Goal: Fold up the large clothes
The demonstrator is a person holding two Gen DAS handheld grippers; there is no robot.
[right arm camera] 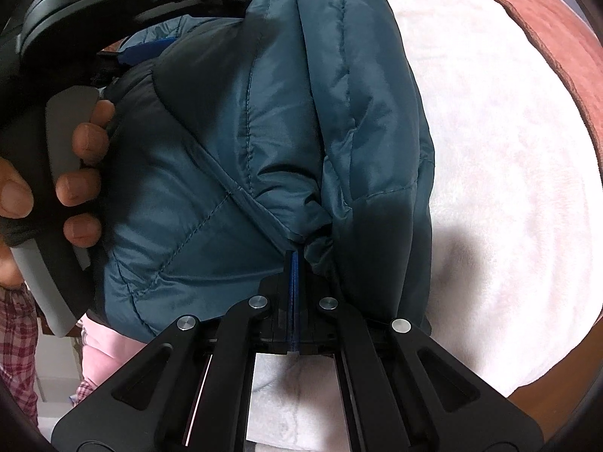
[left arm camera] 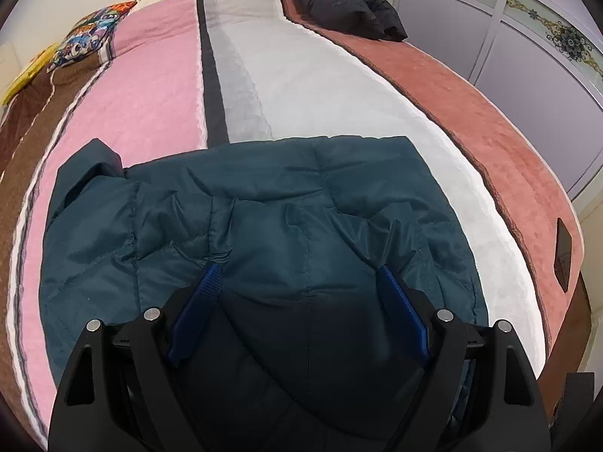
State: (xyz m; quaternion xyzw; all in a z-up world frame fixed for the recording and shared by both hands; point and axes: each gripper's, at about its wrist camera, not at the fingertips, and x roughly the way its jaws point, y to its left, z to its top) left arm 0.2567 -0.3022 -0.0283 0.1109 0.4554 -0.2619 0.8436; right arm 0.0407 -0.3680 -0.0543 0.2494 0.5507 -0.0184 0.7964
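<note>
A teal quilted jacket [left arm camera: 264,218] lies across the near end of the bed, folded into a thick bundle. In the left wrist view my left gripper [left arm camera: 299,271] stands open over it. Its blue fingertips [left arm camera: 211,275] are set wide apart and dig into the fabric, which puckers at both tips. In the right wrist view my right gripper [right arm camera: 294,256] is shut on a bunched fold at the near edge of the jacket [right arm camera: 264,132]. A hand [right arm camera: 81,173] holds the left gripper's handle at the left of that view.
The bedspread has pink [left arm camera: 150,86], grey and white [left arm camera: 320,86] stripes with a rust-coloured border [left arm camera: 490,120]. A black garment [left arm camera: 346,0] lies at the far end, patterned pillows [left arm camera: 90,34] at the far left. Wardrobe doors [left arm camera: 535,60] stand on the right.
</note>
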